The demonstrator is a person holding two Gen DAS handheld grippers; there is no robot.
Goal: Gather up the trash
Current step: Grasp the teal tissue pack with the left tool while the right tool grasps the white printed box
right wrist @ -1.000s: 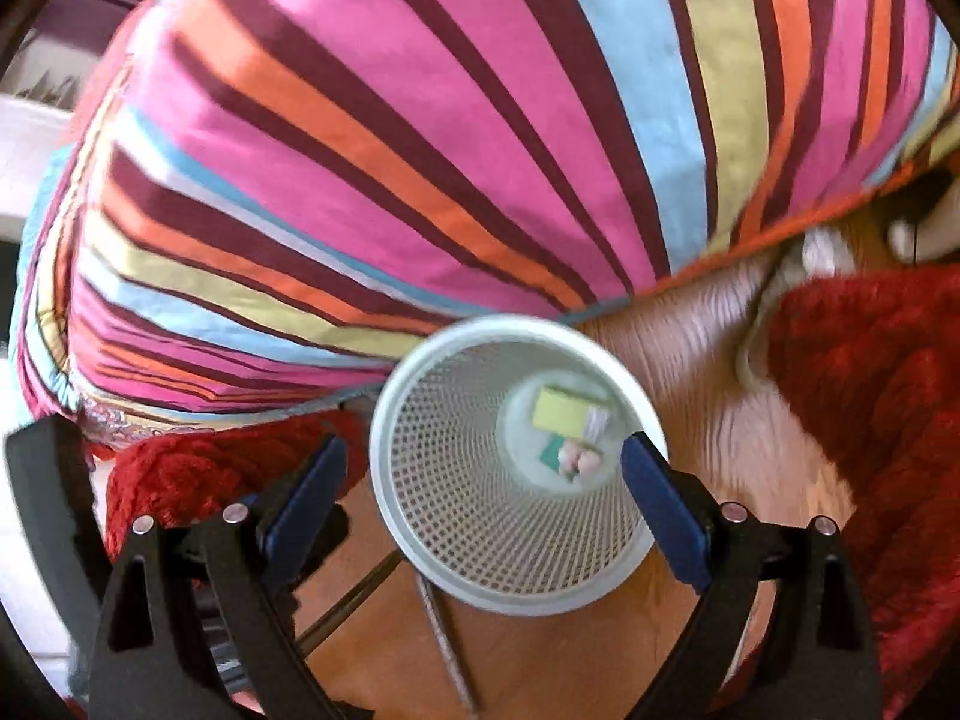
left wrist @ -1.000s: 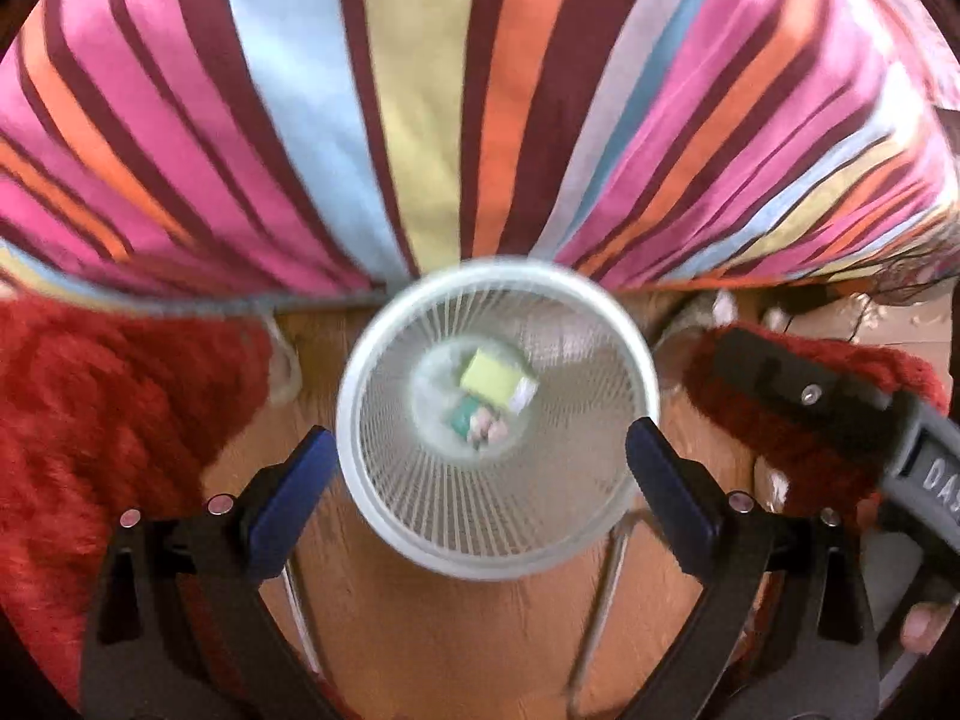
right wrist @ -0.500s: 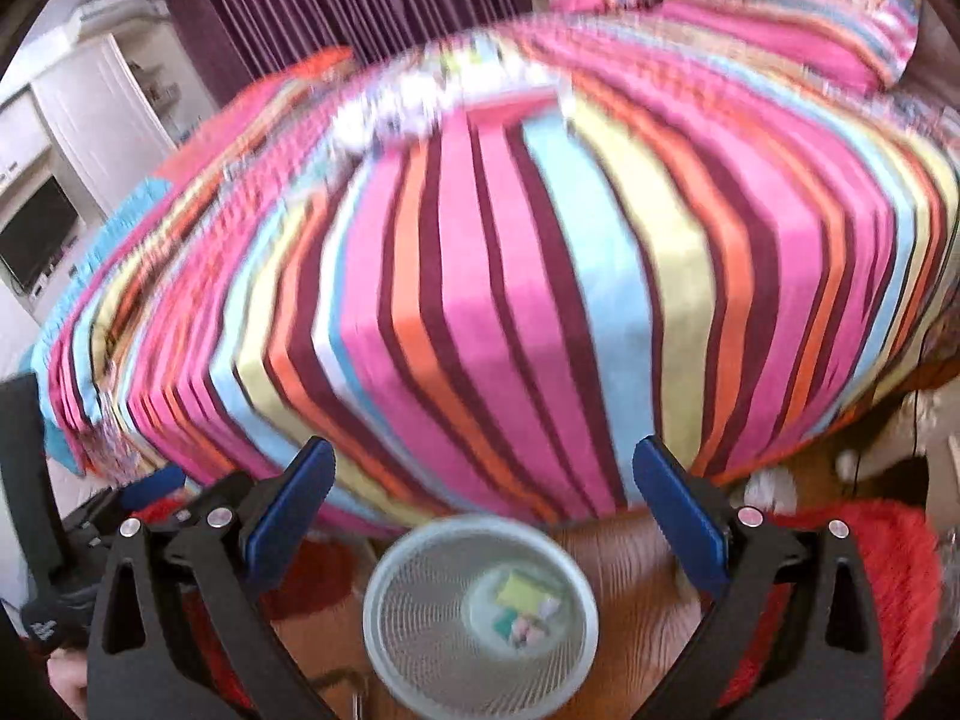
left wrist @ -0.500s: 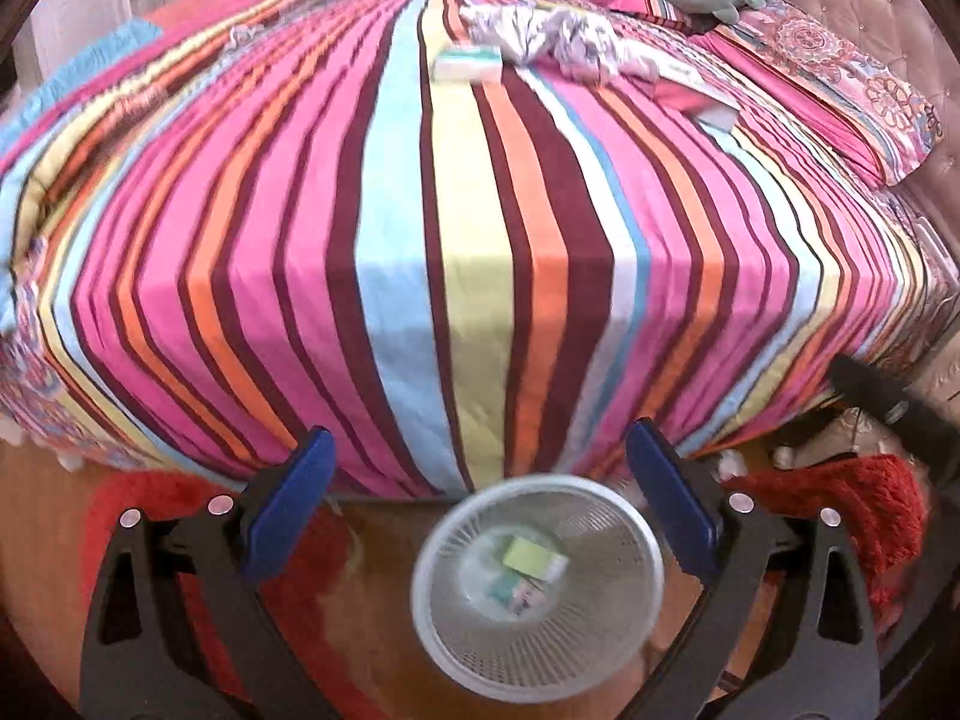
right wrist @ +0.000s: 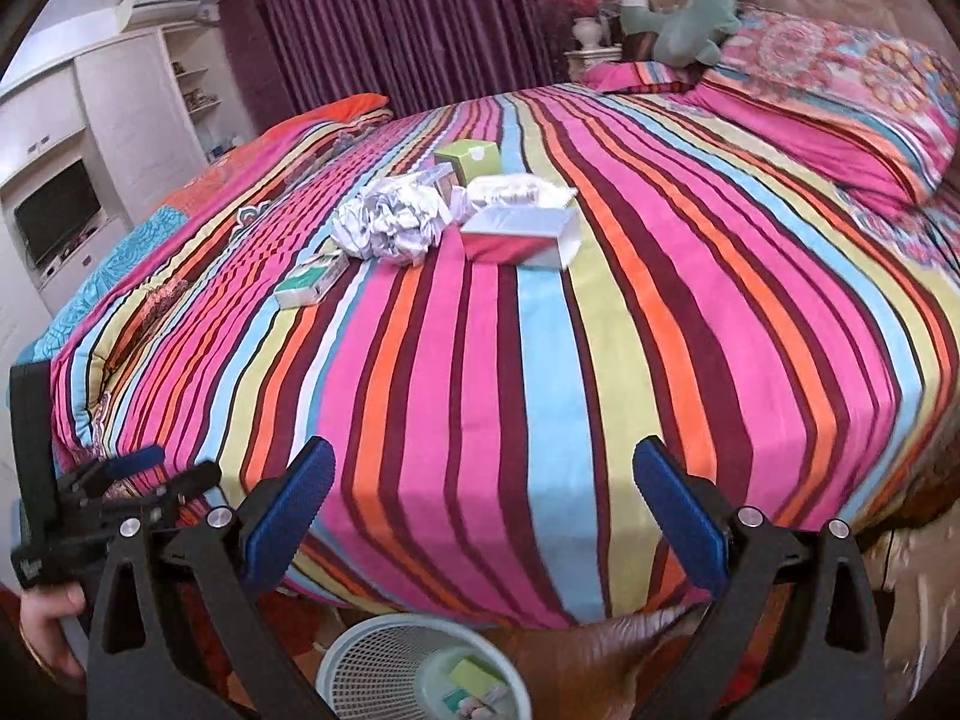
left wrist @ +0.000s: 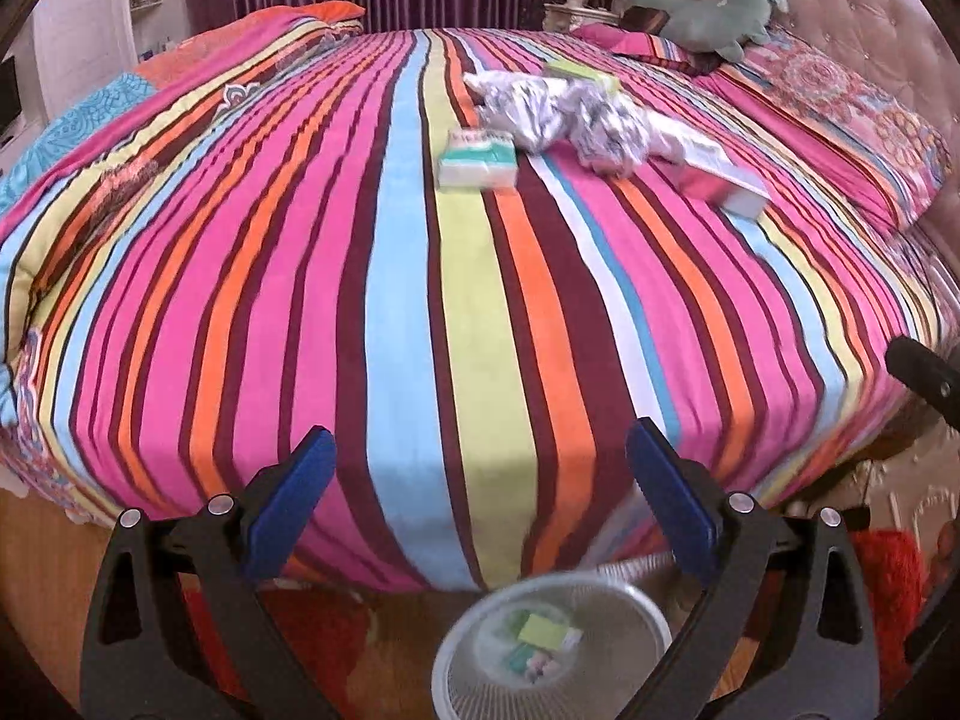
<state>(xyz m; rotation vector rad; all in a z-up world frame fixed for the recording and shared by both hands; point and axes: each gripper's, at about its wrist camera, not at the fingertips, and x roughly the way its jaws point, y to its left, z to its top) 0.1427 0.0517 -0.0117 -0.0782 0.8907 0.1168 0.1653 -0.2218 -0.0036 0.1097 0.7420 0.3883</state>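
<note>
The left gripper (left wrist: 480,480) hangs spread wide and empty over the foot of the striped bed (left wrist: 420,300). Up the bed lie a green-and-white carton (left wrist: 478,159), crumpled paper (left wrist: 564,114) and a red-and-white box (left wrist: 723,183), close together. The right gripper (right wrist: 483,498) is likewise released, holding nothing. Below, the white mesh bin (right wrist: 372,654) stands on the floor.

No legible text on anything.
</note>
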